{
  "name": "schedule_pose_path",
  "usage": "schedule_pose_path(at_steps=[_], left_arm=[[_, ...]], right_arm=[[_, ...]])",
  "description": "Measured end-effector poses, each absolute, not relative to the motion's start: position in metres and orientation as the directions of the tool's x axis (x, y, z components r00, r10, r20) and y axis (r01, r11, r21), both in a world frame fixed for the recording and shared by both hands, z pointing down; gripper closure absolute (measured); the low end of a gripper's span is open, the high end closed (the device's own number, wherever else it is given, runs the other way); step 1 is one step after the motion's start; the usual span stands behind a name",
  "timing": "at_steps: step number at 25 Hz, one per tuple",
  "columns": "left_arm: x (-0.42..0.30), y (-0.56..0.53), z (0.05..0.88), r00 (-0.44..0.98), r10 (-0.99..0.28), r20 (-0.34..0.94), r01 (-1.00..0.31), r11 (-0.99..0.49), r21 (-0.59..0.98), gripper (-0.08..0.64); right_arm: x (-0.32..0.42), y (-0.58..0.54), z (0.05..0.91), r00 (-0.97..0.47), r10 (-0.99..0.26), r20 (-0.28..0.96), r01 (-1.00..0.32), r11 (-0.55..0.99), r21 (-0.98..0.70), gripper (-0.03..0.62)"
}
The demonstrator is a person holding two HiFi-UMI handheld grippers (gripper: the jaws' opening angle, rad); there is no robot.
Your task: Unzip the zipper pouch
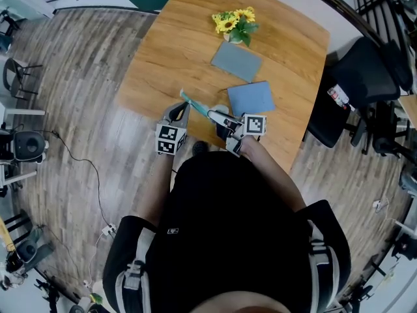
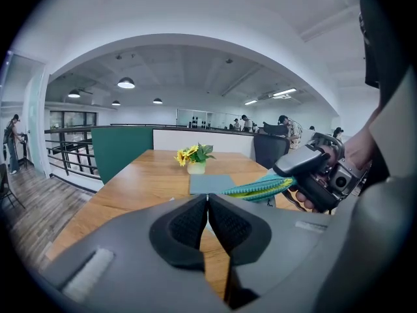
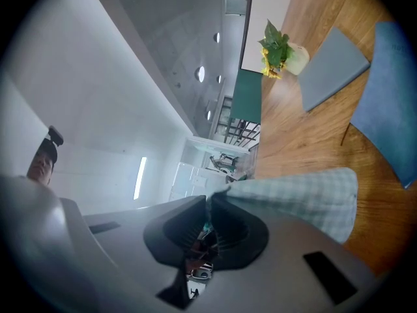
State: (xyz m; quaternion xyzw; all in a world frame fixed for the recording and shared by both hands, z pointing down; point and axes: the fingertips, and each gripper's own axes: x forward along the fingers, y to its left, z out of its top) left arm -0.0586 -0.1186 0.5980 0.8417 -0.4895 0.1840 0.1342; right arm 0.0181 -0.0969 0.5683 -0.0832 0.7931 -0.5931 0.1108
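Note:
A teal checked zipper pouch [image 1: 199,106] hangs in the air over the near edge of the wooden table [image 1: 163,57], stretched between my two grippers. My right gripper [image 1: 223,121] is shut on the pouch's right end; in the right gripper view the checked cloth [image 3: 300,197] runs out of the shut right gripper [image 3: 212,201]. My left gripper [image 1: 180,109] is at the pouch's left end. In the left gripper view the left gripper [image 2: 208,197] is shut, with a small pale tab, seemingly the zipper pull, pinched at its tips, and the pouch [image 2: 260,188] is just beyond.
On the table lie a blue pad [image 1: 251,98] and a grey pad [image 1: 236,62], with a pot of sunflowers [image 1: 234,23] behind them. A black office chair [image 1: 365,77] stands at the table's right side. Wood floor lies to the left.

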Motion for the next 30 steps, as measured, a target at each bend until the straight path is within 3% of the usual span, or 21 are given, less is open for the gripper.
schedule_pose_path(at_steps=[22, 30], left_arm=[[-0.051, -0.130, 0.601, 0.400, -0.785, 0.473, -0.894, -0.448, 0.012, 0.552], [-0.047, -0.128, 0.608, 0.397, -0.776, 0.491, -0.891, -0.454, 0.003, 0.551]], right_arm=[[0.033, -0.097, 0.557, -0.967, -0.230, -0.106, 0.032, 0.304, -0.952, 0.565], [0.037, -0.092, 0.570, -0.975, -0.216, -0.054, -0.016, 0.306, -0.952, 0.565]])
